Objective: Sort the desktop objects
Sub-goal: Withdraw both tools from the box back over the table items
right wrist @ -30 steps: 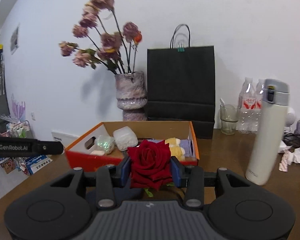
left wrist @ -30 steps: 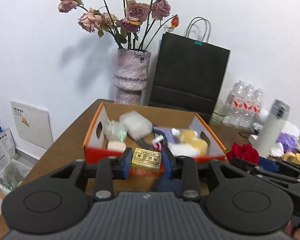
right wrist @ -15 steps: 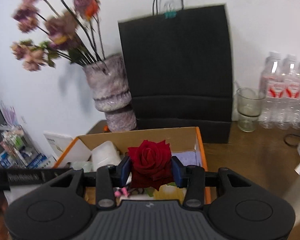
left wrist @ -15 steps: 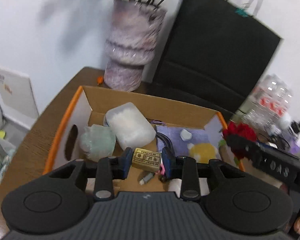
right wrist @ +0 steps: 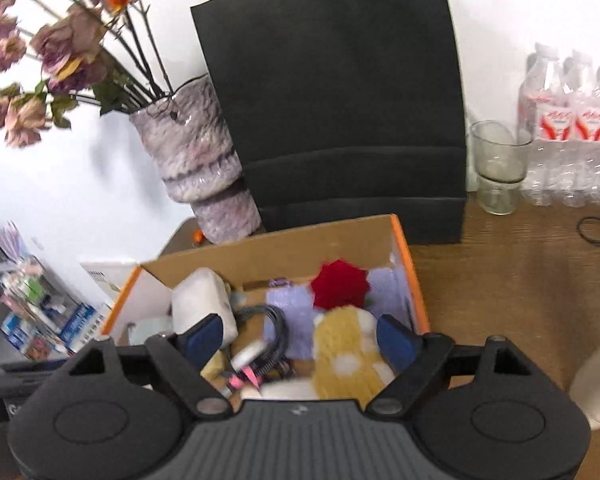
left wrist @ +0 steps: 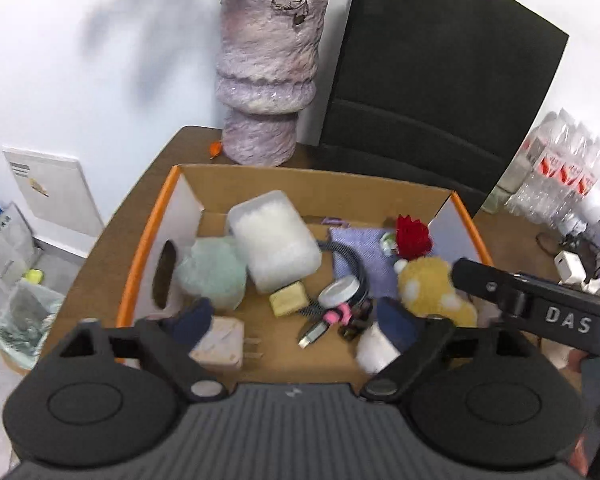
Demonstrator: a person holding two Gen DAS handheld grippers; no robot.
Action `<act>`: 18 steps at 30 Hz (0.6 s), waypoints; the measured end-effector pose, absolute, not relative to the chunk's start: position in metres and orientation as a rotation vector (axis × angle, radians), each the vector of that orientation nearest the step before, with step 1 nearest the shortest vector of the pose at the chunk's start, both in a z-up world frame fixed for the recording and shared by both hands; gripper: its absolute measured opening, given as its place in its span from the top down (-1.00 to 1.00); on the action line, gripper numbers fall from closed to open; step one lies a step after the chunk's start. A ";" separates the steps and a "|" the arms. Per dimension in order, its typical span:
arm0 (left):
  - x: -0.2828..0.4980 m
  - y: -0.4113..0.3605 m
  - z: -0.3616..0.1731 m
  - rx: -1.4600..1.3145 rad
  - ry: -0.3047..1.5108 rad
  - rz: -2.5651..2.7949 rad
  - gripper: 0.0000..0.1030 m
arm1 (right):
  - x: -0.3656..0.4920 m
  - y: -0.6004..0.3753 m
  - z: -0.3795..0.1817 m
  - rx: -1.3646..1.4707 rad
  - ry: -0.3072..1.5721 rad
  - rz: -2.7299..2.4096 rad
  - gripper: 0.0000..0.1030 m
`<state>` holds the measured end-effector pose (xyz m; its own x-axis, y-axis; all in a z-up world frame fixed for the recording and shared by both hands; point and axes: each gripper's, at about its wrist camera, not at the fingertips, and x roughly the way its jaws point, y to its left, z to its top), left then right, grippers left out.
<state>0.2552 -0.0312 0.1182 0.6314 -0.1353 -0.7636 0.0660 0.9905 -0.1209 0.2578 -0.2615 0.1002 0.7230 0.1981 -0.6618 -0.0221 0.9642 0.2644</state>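
Both claws hang over the cardboard box (left wrist: 148,236) on the worktop (right wrist: 500,264) — the sorting bin. The left claw (left wrist: 296,320) is opening, nothing between; the small block (left wrist: 289,299) lies inside. The right claw (right wrist: 300,338) is opening too — empty, the red rose (right wrist: 340,285) lying in the box.

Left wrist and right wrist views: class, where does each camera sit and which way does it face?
Left wrist: rides the left tool, tilted down into the cardboard box; its jaws opening, nothing between; right tool's finger crosses.
Right wrist: rides the right tool, above the box's right side; jaws opening.
Shared: box, red rose, vase, black bag.
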 end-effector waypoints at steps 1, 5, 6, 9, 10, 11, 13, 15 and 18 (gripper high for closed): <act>0.250 -0.030 0.117 -0.077 0.878 -0.114 -0.98 | 0.253 -0.261 0.102 0.232 0.752 0.122 -0.63; 0.230 -0.026 0.111 -0.047 0.904 -0.075 -0.98 | 0.228 -0.259 0.104 0.198 0.733 0.111 -0.68; 0.225 -0.024 0.112 -0.046 0.904 -0.064 -0.98 | 0.222 -0.257 0.104 0.190 0.728 0.108 -0.68; 0.206 -0.020 0.113 -0.042 0.883 -0.043 -1.00 | 0.200 -0.252 0.099 0.159 0.717 0.113 -0.69; 0.198 -0.019 0.114 -0.035 0.871 -0.043 -1.00 | 0.191 -0.249 0.097 0.149 0.712 0.118 -0.69; 0.190 -0.019 0.113 -0.023 0.857 -0.044 -1.00 | 0.184 -0.246 0.095 0.144 0.705 0.120 -0.69; 0.169 -0.020 0.111 0.002 0.811 -0.049 -1.00 | 0.168 -0.242 0.092 0.130 0.689 0.125 -0.69; 0.147 -0.019 0.106 0.014 0.773 -0.050 -1.00 | 0.154 -0.239 0.089 0.114 0.669 0.124 -0.70; 0.117 -0.019 0.097 0.035 0.730 -0.032 -1.00 | 0.131 -0.238 0.086 0.100 0.639 0.104 -0.70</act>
